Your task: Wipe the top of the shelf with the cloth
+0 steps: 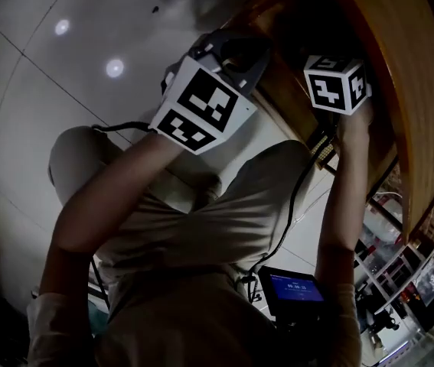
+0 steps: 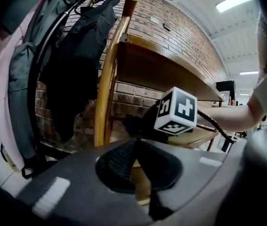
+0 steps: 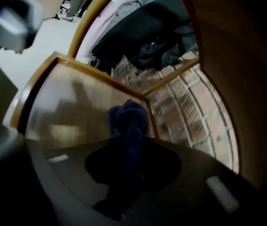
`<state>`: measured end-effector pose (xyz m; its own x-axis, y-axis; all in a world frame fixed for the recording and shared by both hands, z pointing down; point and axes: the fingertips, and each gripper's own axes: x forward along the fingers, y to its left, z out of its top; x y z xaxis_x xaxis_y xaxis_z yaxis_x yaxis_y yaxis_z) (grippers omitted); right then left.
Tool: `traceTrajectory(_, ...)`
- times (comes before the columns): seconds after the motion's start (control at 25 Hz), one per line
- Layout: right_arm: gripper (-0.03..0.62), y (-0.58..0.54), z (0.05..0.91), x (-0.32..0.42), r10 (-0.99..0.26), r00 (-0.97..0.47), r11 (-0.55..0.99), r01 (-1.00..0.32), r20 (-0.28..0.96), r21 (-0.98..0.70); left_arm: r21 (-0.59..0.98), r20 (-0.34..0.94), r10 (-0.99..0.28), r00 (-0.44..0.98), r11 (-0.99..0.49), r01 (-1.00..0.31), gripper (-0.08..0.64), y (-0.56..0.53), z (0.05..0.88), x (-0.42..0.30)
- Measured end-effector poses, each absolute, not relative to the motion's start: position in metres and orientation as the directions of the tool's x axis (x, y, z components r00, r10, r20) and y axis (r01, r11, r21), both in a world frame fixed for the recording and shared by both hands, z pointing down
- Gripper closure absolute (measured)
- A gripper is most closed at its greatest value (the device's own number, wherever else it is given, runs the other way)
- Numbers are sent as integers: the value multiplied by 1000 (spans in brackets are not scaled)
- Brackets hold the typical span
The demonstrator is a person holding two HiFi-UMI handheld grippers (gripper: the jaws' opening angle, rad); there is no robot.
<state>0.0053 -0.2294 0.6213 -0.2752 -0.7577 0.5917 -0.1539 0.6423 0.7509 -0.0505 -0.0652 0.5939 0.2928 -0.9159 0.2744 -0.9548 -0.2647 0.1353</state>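
Note:
A dark blue cloth [image 3: 127, 121] is clamped in my right gripper [image 3: 128, 147], which is shut on it. The cloth's bunched end rests on a wooden shelf board [image 3: 72, 107] near its back corner by the brick wall. In the left gripper view the right gripper's marker cube [image 2: 177, 111] sits between the upper board [image 2: 161, 69] and a lower board [image 2: 201, 136]. My left gripper [image 2: 135, 149] is shut with nothing in it, held in front of the shelf's curved wooden post [image 2: 106, 86]. In the head view both cubes, left [image 1: 201, 102] and right [image 1: 337, 82], are raised beside the shelf [image 1: 400, 67].
Dark coats [image 2: 79, 55] hang on a rack left of the shelf. A brick wall [image 3: 190, 107] backs the shelf. White tiled floor [image 1: 63, 67] lies below. A small device with a blue screen [image 1: 293, 289] hangs at the person's waist, with cables [image 1: 293, 205] running up.

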Motion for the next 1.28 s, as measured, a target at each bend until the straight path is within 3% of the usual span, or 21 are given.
traceTrajectory(0.28,526,-247,643,-61,-693,-309,704,-94,651,704,198,321,-907,273,-218,-956,569,-73,624,-56)
traceTrajectory(0.52,526,-298,641,-37,-786,-161,617,-142,597,774,208,299,-897,326,-272,-939,569,-76,615,-37)
traceTrajectory(0.72,528,-322,645,65,-810,34,572,-171,585,802,188,298,-895,331,-285,-940,569,-77,617,-35)
traceTrajectory(1.08,528,-321,650,349,-705,416,491,-300,575,818,165,278,-899,337,-301,-939,569,-75,611,-44)
traceTrajectory(1.28,526,-329,636,404,-709,468,433,-302,528,849,167,288,-895,339,-302,-939,569,-73,617,-50)
